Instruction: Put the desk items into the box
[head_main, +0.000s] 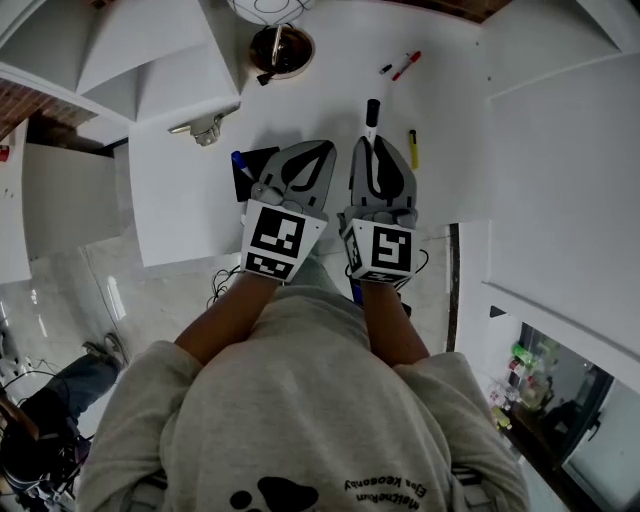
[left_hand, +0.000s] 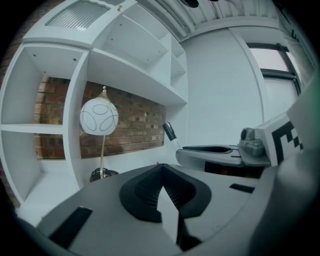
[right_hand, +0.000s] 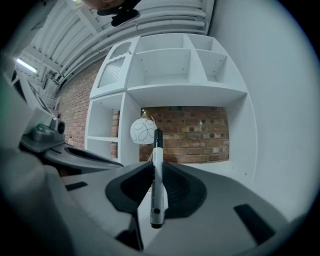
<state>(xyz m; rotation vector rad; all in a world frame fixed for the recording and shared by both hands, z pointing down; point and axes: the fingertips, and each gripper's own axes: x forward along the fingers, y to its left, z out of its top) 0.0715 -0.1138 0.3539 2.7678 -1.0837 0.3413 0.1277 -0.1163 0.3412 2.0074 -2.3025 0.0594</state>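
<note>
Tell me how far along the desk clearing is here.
Done: nothing shown packed; no box is in view. In hand: the right gripper is shut on a black-capped marker; the left gripper is shut and empty. Left: a red pen, a yellow marker and a blue pen lie on the desk.

white desk (head_main: 330, 100) — red pen (head_main: 406, 66), yellow marker (head_main: 413, 148), lamp base (head_main: 281, 50)
</note>
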